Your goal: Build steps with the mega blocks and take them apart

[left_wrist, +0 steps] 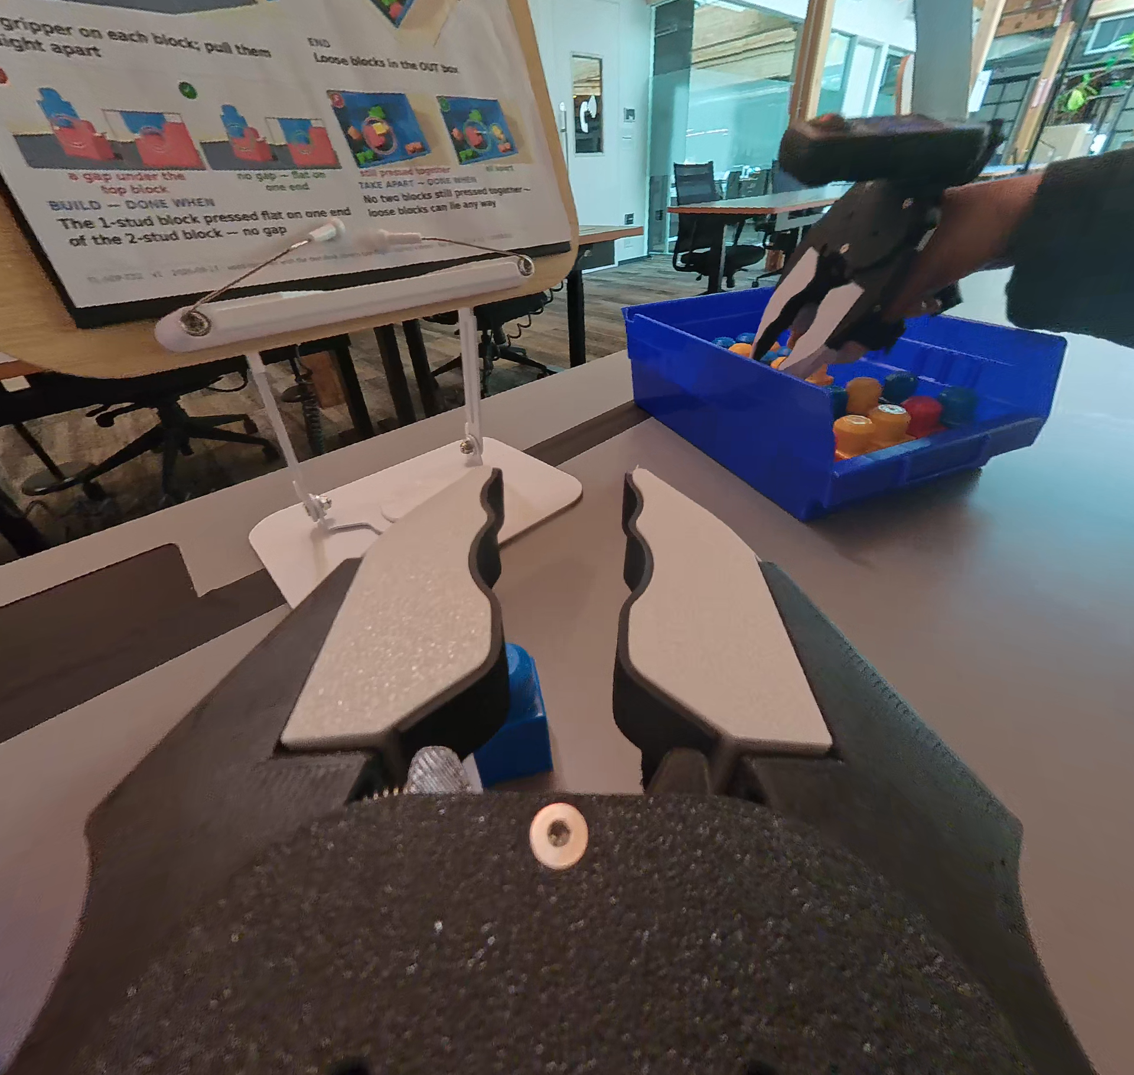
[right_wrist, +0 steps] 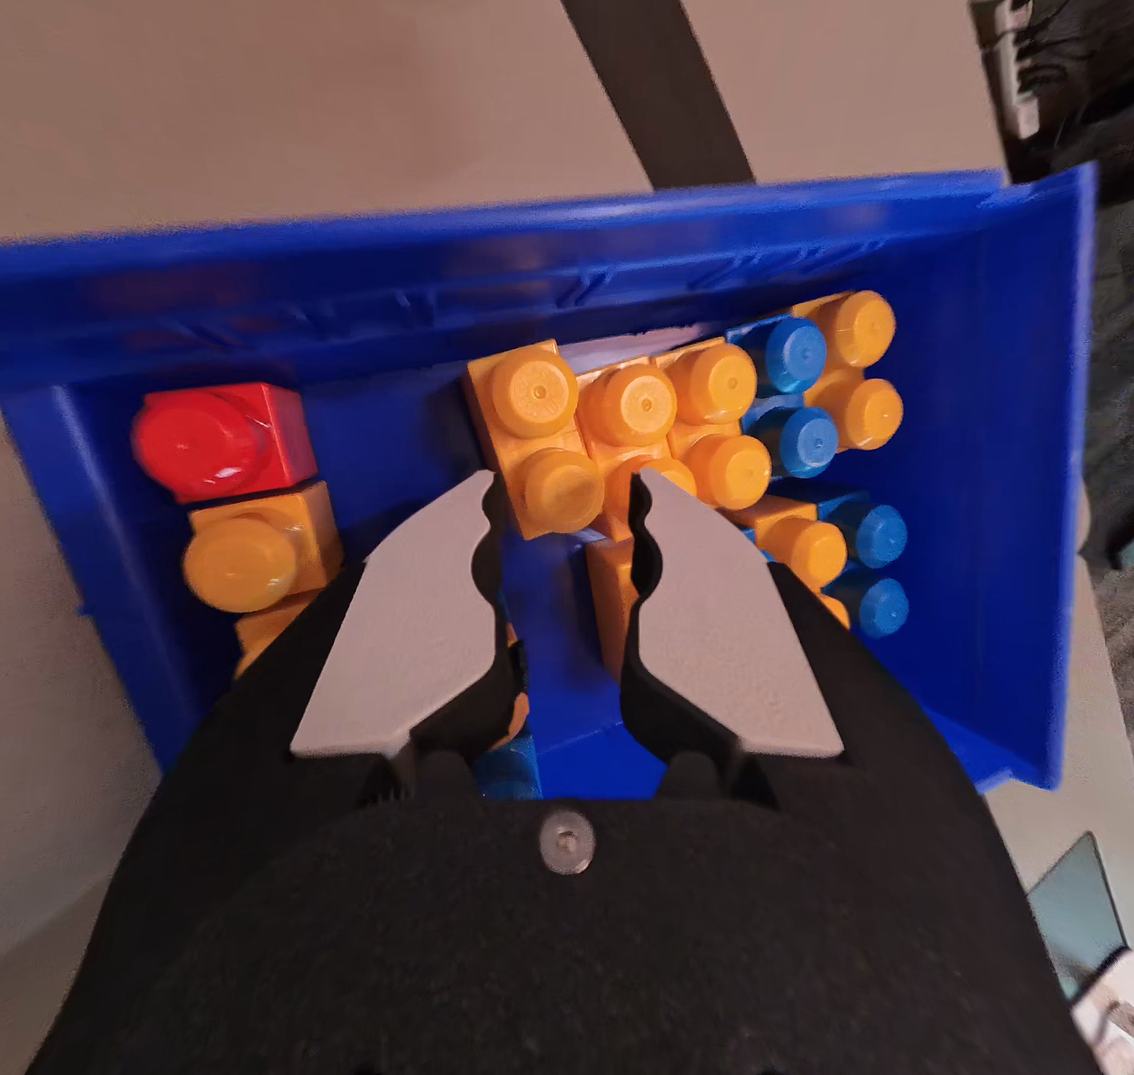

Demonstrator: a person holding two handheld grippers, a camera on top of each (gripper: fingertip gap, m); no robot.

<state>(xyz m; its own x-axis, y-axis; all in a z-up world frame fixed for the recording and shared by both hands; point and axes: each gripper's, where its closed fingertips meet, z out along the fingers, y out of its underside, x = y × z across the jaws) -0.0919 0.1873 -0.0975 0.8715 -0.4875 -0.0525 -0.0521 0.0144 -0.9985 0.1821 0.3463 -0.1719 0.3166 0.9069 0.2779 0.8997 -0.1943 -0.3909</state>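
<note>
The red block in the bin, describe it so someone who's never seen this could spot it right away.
Find the blue bin on the grey table. In the right wrist view, look at its left end: the red block lies there, just above an orange block. It is the only red one showing here; the others are orange or blue.

The left wrist view looked low and nearly level along its own fingers across the grey table (left_wrist: 920, 646), toward an instruction stand (left_wrist: 417, 493) ahead-left and the blue bin (left_wrist: 736, 419) ahead-right, some way off. The right wrist view looked steeply down, close over that bin (right_wrist: 552, 260). Both views shared the bin and its blocks (right_wrist: 675, 419).
</note>
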